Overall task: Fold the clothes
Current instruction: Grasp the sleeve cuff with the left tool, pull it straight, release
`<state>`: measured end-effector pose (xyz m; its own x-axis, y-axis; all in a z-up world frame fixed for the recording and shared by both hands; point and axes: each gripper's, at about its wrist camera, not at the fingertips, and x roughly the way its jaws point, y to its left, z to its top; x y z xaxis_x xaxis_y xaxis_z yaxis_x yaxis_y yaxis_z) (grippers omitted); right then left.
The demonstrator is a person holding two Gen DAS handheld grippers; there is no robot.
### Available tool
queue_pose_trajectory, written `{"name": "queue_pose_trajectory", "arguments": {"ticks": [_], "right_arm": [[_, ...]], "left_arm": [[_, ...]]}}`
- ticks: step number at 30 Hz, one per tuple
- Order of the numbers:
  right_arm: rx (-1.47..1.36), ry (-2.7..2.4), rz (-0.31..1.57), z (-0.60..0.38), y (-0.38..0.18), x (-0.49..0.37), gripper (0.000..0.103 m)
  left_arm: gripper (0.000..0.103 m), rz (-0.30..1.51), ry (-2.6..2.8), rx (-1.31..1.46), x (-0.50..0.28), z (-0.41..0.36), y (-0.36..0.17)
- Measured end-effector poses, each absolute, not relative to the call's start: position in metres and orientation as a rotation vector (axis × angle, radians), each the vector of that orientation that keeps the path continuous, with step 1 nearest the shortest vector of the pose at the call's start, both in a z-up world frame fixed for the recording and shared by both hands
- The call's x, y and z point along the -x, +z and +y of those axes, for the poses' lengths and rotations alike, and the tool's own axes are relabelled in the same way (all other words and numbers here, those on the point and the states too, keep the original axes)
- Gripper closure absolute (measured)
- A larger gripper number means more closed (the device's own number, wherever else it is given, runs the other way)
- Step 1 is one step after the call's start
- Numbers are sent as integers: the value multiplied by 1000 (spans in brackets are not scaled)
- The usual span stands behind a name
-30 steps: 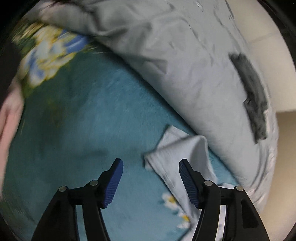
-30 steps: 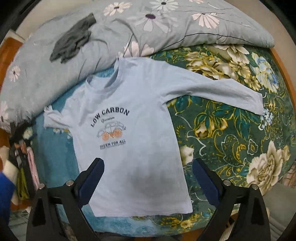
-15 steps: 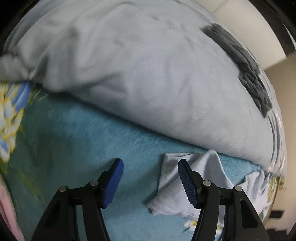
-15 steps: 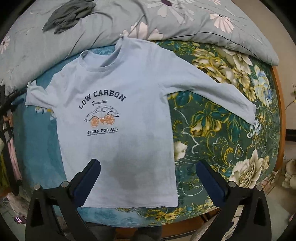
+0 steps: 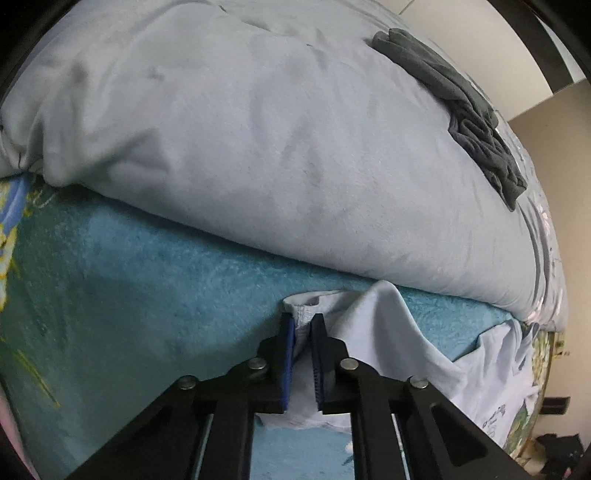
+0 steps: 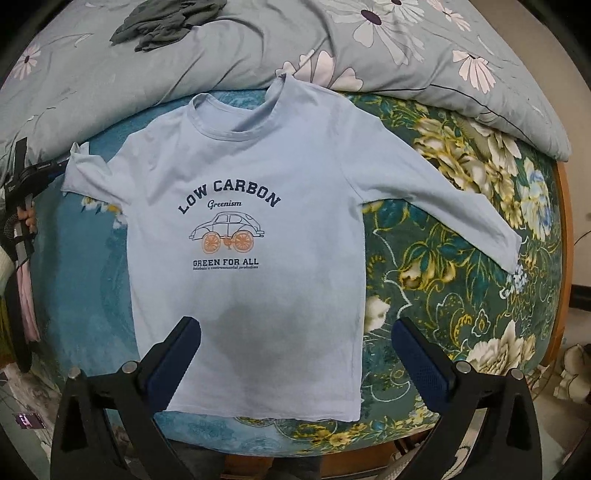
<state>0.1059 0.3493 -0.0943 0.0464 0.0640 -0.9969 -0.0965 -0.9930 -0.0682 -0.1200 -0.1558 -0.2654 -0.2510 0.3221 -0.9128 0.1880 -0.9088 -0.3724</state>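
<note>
Pale blue cotton: the long-sleeved shirt (image 6: 251,240) lies flat, print side up, on the bed (image 6: 461,288), collar toward the far side where the grey floral duvet (image 6: 258,44) is bunched. Its right sleeve (image 6: 443,206) is stretched out over the green floral blanket; its left sleeve (image 5: 373,332) is short and rumpled on the teal blanket (image 5: 147,288).

Change noted: your left gripper (image 5: 303,354) has just closed its jaws. Half a second back they stood apart with the sleeve cuff lying ahead of them; now the blue pads pinch the cuff hem between them, and the fabric rises in a ridge just behind the grip. Judgement: the left sleeve is secured and ready to be carried inward across the chest.

Your right gripper (image 6: 295,354) hangs above the lower hem with jaws spread wide, nothing between them; it has opened slightly further over the last second. It holds no cloth yet.

Dark grey garment (image 6: 166,22) lies on the duvet, well apart from the shirt, untouched.

Status: first fold not begun; body and right sleeve unfolded. Risk: a thin pinch at the hem may slip as you lift.
</note>
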Motion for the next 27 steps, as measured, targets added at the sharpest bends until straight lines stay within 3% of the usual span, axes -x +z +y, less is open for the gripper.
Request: {"name": "queue_pose_trajectory", "arguments": {"ticks": [10,14,22,27], "right_arm": [[2183,2105,38,349,-94,-112,0],[2185,2118,49,347,-97,-111,0],[2180,2127,83,349,-104,-109,0],[2151,2153,111,356,-99,-110,0]], "left_arm": [[98,-816,2656,1714,65,-219,-198],[98,-801,2854,1729,36,-259,-174],[98,-548,2845,2073,37,-245,-227],[98,-760,2770,2206,24,-252,-252]]}}
